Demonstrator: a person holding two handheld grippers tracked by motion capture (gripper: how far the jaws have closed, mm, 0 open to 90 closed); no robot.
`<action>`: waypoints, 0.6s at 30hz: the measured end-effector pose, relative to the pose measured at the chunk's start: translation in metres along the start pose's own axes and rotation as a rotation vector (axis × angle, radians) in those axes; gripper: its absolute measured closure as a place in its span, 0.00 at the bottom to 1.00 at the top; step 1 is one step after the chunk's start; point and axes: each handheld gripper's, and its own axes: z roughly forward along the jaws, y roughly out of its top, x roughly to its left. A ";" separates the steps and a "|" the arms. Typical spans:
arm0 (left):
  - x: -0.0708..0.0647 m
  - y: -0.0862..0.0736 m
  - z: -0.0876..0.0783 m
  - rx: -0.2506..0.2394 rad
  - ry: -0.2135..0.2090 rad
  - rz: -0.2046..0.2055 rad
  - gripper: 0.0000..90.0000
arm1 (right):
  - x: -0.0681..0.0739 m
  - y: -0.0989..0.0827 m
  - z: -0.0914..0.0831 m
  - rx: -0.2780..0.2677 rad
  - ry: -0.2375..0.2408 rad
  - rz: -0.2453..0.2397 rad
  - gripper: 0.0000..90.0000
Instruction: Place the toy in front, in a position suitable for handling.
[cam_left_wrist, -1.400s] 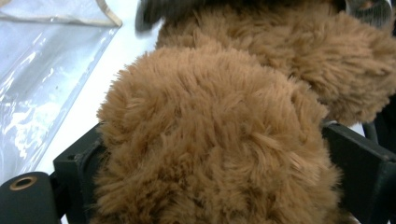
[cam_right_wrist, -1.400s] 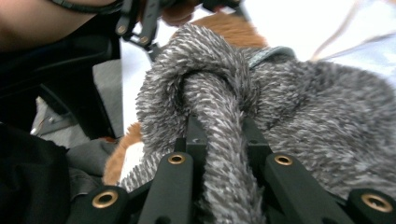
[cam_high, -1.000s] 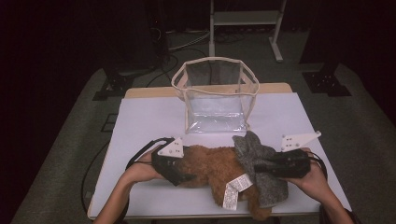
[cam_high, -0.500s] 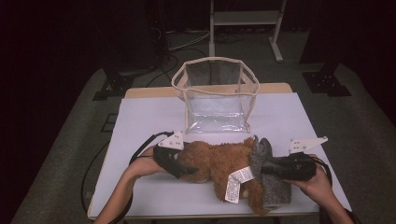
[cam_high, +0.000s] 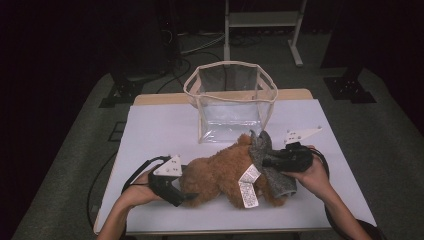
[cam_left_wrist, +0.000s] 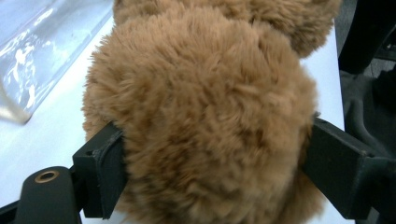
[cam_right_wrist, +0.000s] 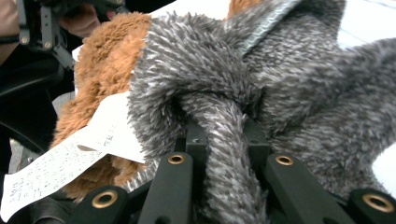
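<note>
broadly, a two-handed hold on a brown plush bear (cam_high: 220, 172) that lies on its side across the near half of the white desk (cam_high: 160, 130), just in front of the clear bag with cream trim (cam_high: 231, 102). the left gripper (cam_high: 187, 196) has its jaws set wide around a rounded end of the bear; in the left gripper view the fur (cam_left_wrist: 201, 116) bulges between both pads, which press into it, and the jaws have just been closing on it. the right gripper (cam_high: 265, 161) has its jaws drawn nearly together on a strand of the grey fuzzy scarf (cam_right_wrist: 224, 140) tied at the bear's other end, the strand running down between the pads. a white care label (cam_high: 248, 186) hangs from the body. judged from the frames, the toy is light, soft and compressible, not fragile; the pile is likely to give and slide under the pads, so a deep bite on a full rounded part should hold best. the scarf is a weaker handle, since it may stretch or slip off, and the label should not bear load.
</note>
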 end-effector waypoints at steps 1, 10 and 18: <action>0.003 0.000 -0.002 -0.015 0.003 -0.004 0.16 | 0.001 -0.001 0.002 0.000 0.014 -0.009 0.86; 0.007 0.023 0.015 -0.056 -0.040 0.017 0.14 | 0.009 -0.016 -0.012 -0.010 0.047 -0.020 0.86; -0.003 0.033 0.008 -0.009 -0.063 0.063 0.15 | 0.000 -0.008 -0.022 -0.101 0.054 0.032 0.86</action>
